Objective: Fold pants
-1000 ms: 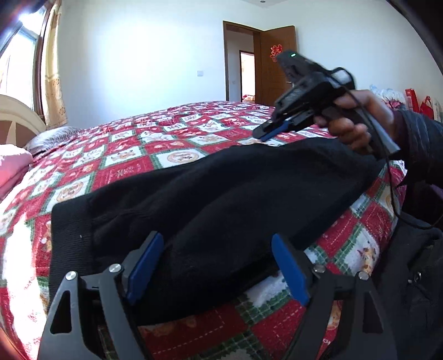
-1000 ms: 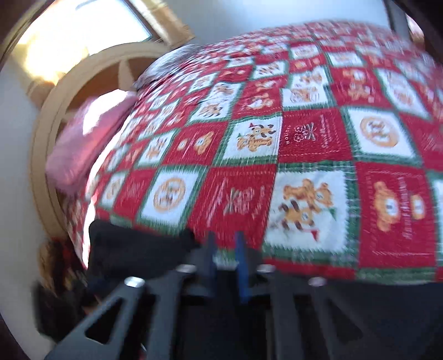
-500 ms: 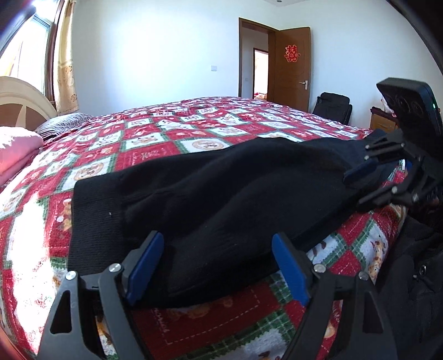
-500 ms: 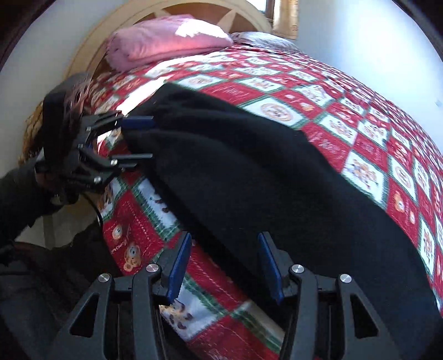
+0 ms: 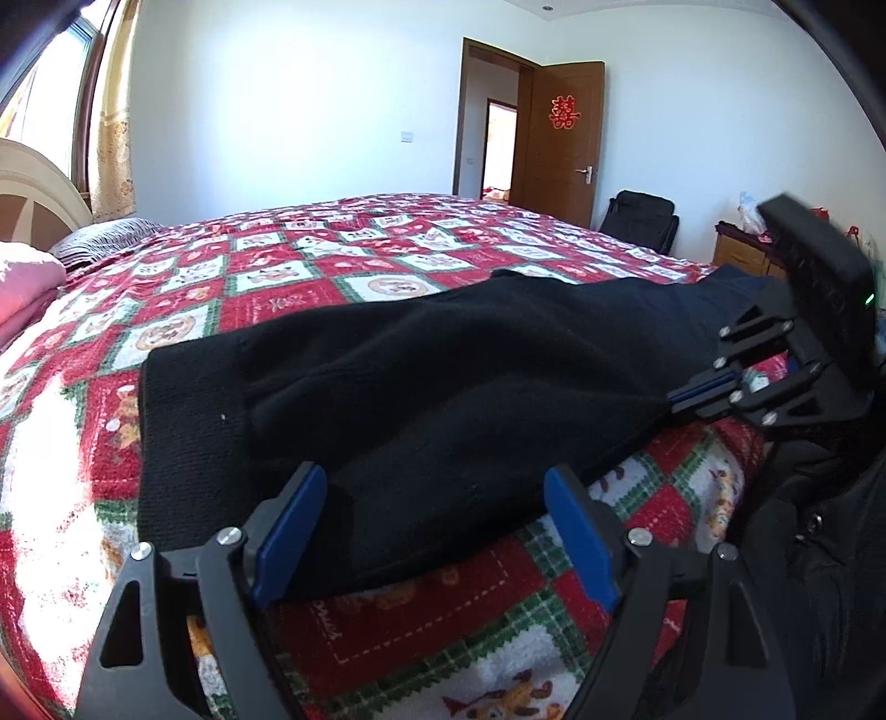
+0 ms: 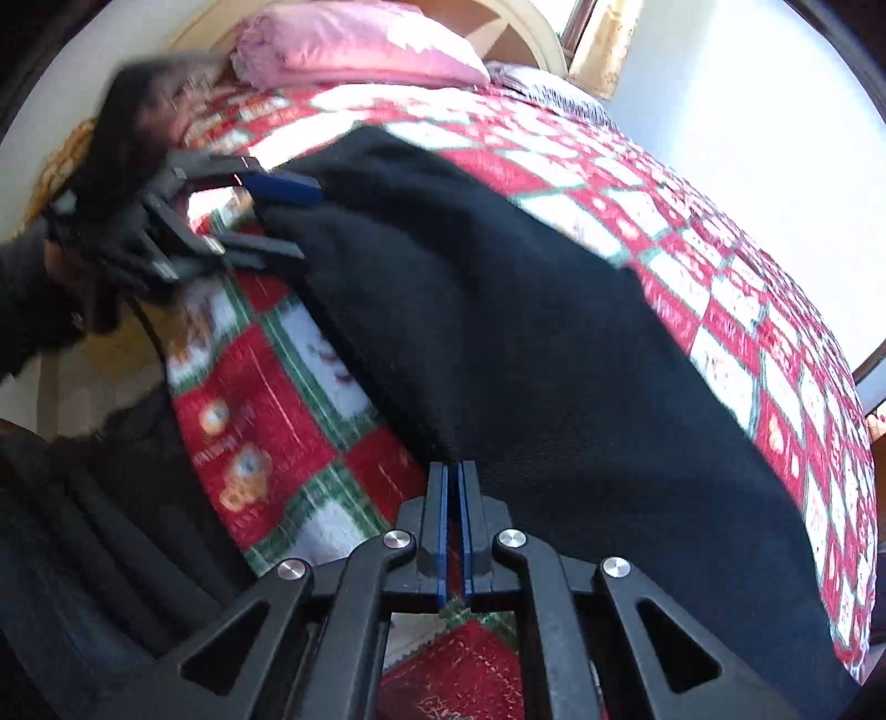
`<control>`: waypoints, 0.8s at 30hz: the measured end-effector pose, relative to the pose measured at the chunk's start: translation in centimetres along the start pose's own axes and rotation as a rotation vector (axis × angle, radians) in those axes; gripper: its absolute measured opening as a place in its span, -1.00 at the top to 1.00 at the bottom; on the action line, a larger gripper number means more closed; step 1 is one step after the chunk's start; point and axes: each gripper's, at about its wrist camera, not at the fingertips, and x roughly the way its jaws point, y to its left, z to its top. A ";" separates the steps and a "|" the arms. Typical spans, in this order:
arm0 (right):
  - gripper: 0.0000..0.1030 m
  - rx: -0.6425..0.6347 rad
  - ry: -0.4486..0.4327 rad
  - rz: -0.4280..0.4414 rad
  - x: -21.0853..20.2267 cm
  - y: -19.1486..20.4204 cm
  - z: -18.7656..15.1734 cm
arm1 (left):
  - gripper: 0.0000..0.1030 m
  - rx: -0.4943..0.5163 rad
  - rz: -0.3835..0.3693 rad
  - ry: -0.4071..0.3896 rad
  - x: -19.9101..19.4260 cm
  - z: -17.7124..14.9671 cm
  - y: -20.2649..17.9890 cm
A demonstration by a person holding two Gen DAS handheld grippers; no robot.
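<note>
The black pants [image 5: 421, 376] lie flat along the near edge of the bed, waistband at the left. My left gripper [image 5: 437, 498] is open, its blue pads on either side of the pants' near edge by the waist; it also shows in the right wrist view [image 6: 282, 216]. My right gripper [image 6: 454, 476] is shut at the pants' [image 6: 526, 332] near edge by the legs; a thin bit of fabric seems pinched between the pads. The right gripper also shows in the left wrist view [image 5: 678, 393].
The bed has a red, white and green patterned quilt [image 5: 288, 277]. A pink pillow [image 6: 354, 44] lies by the cream headboard [image 5: 39, 188]. An open brown door [image 5: 559, 144], a black chair [image 5: 642, 221] and a wooden cabinet [image 5: 736, 249] stand beyond the bed. The person's dark clothing [image 5: 819, 554] is at the right.
My right gripper came down from above the bed to the pants' near edge and has closed there. My left gripper stayed open at the waist end.
</note>
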 end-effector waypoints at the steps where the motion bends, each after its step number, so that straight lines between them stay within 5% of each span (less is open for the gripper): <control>1: 0.94 0.006 -0.008 0.004 0.2 0.0 -0.1 | -0.63 -0.007 -0.004 -0.001 -0.2 0.0 0.1; 5: 0.78 0.006 -0.031 0.003 -0.4 -0.1 -0.1 | -0.63 -0.035 0.012 -0.025 -0.9 0.5 0.3; 8: -0.02 0.046 -0.025 0.036 -1.5 -1.2 -0.7 | -0.63 -0.048 0.035 -0.051 -1.0 1.5 0.0; 15: -0.02 0.347 -0.057 0.010 -7.0 -9.0 -6.0 | -0.64 0.050 0.007 -0.044 1.1 4.3 -4.0; 24: -0.02 1.064 -0.167 -0.278 -19.4 -25.5 -22.0 | -0.67 0.184 -0.129 0.009 5.4 6.4 -10.5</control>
